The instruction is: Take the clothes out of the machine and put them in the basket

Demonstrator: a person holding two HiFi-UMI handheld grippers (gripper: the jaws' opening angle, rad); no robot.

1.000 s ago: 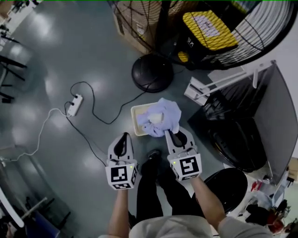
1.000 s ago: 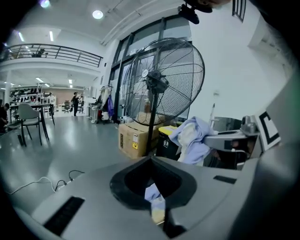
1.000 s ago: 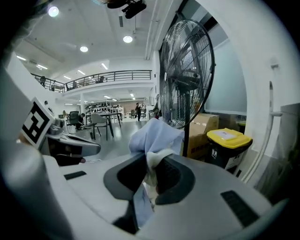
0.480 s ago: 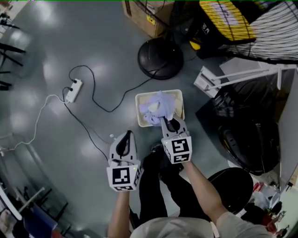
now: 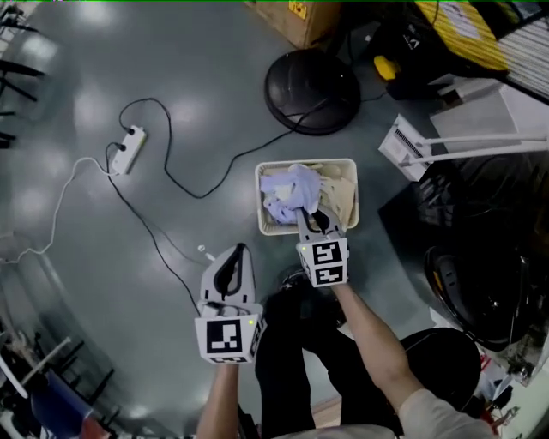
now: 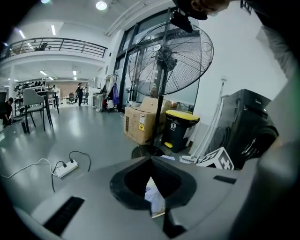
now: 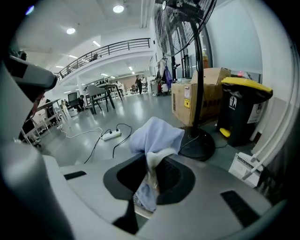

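Note:
A cream rectangular basket (image 5: 262, 206) stands on the grey floor with pale clothes in it. My right gripper (image 5: 310, 221) is at its near edge, shut on a light blue cloth (image 5: 296, 184) that bunches over the basket. In the right gripper view the same cloth (image 7: 157, 133) rises from between the closed jaws of the right gripper (image 7: 152, 161) and hangs below them. My left gripper (image 5: 233, 257) hovers over bare floor left of the basket, shut with nothing in it; the left gripper (image 6: 151, 159) shows its tips meeting. The dark washing machine (image 5: 480, 283) is at the right.
A fan's round black base (image 5: 311, 79) lies just beyond the basket, beside a cardboard box (image 5: 300, 10) and a yellow-lidded bin (image 7: 241, 110). A power strip (image 5: 127, 146) and its cables trail over the floor at left. A white rack (image 5: 420, 146) leans at right.
Both grippers have come down. The right one has carried the blue cloth from above the basket down onto the clothes inside it. The left stayed shut and empty.

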